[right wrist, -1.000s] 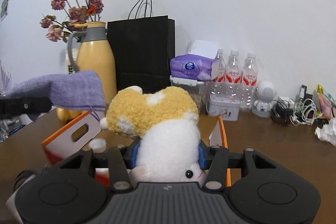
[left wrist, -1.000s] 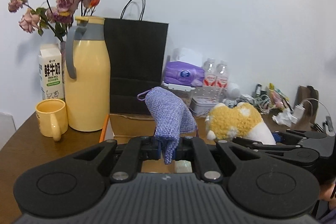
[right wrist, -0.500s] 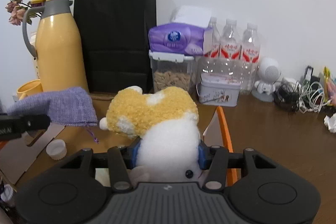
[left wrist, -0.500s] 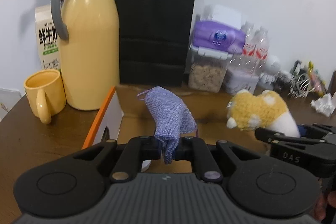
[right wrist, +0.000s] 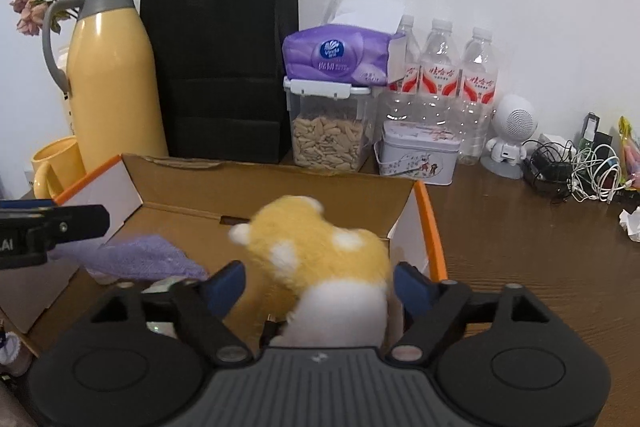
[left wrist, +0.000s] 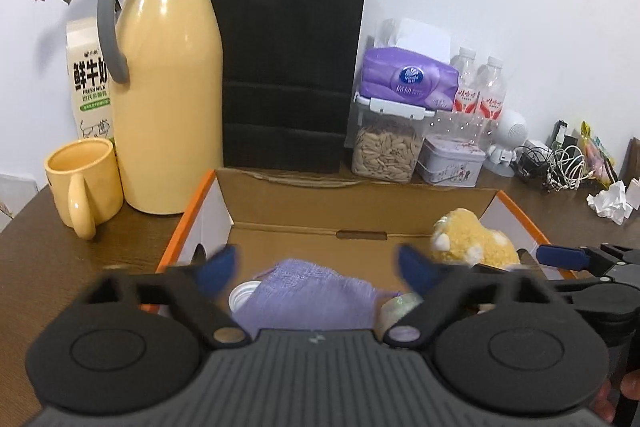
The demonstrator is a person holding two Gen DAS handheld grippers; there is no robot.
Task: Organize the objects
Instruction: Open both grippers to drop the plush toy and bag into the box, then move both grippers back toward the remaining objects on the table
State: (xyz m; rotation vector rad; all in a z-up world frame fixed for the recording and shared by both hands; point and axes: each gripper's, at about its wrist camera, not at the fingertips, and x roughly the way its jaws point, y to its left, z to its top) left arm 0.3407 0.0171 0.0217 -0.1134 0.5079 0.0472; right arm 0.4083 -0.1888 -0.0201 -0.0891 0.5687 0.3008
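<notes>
An open cardboard box point(left wrist: 360, 203) with orange edges stands in front of me. My left gripper point(left wrist: 316, 269) is open above it, and the purple knitted pouch point(left wrist: 304, 301) lies loose in the box below the fingers. My right gripper point(right wrist: 320, 281) is open too. The yellow and white plush toy point(right wrist: 320, 259) sits between its spread fingers in the box's right side, also visible in the left wrist view point(left wrist: 472, 243). The pouch shows in the right wrist view point(right wrist: 140, 259). A white cap point(left wrist: 242, 293) lies beside the pouch.
Behind the box stand a yellow thermos point(left wrist: 168, 99), a yellow mug point(left wrist: 84, 183), a milk carton point(left wrist: 90, 83), a black paper bag point(left wrist: 288, 59), a seed container point(left wrist: 386, 151) topped by a tissue pack point(left wrist: 408, 81), a tin point(right wrist: 418, 153), water bottles point(right wrist: 440, 75), cables point(right wrist: 580, 171).
Both grippers have moved forward and down over the box and opened. The pouch and the plush toy have been let go and now rest in the box.
</notes>
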